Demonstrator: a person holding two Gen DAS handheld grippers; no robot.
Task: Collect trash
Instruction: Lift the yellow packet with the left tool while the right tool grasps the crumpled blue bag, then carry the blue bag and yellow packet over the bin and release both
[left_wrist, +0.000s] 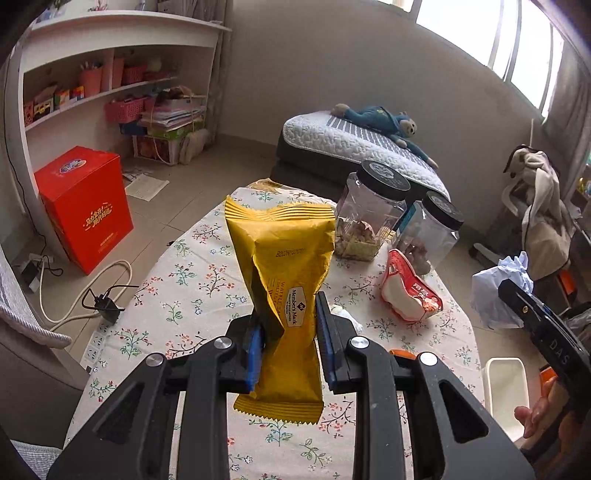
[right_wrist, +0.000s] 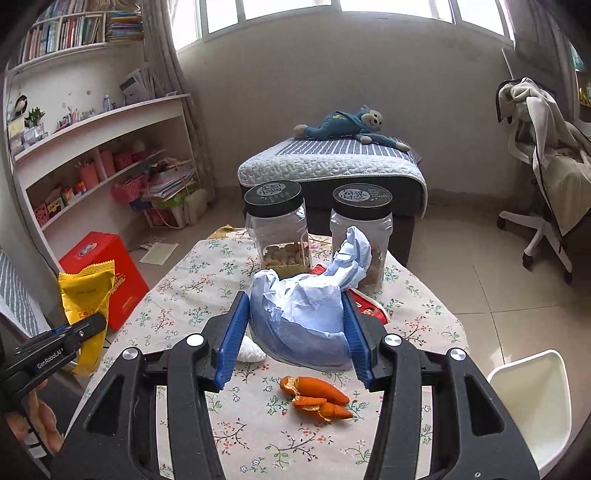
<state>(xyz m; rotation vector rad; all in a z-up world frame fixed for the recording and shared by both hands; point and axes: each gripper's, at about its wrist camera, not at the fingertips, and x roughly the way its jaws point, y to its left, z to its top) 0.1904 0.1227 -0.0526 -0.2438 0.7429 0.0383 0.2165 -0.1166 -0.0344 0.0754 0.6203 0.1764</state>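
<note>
A yellow snack wrapper (left_wrist: 284, 266) stands upright between the blue pads of my left gripper (left_wrist: 290, 317), which is shut on its lower half above the floral table (left_wrist: 192, 280). My right gripper (right_wrist: 294, 306) is shut on a crumpled light-blue paper wad (right_wrist: 303, 317), lifted over the table's middle. The right wrist view catches the yellow wrapper (right_wrist: 85, 295) at far left. At the right edge of the left wrist view hangs the blue wad (left_wrist: 495, 291). Orange peel (right_wrist: 317, 395) lies on the cloth below the right gripper. A red-and-white wrapper (left_wrist: 410, 295) lies near the jars, and a small white scrap (right_wrist: 251, 350) beside it.
Two clear jars with black lids (right_wrist: 277, 229) (right_wrist: 362, 225) stand at the table's far end. A white bin (right_wrist: 535, 398) sits beside the table on the right. A red box (left_wrist: 85, 206) and cables lie on the floor at left; a bed and office chair (right_wrist: 539, 155) are beyond.
</note>
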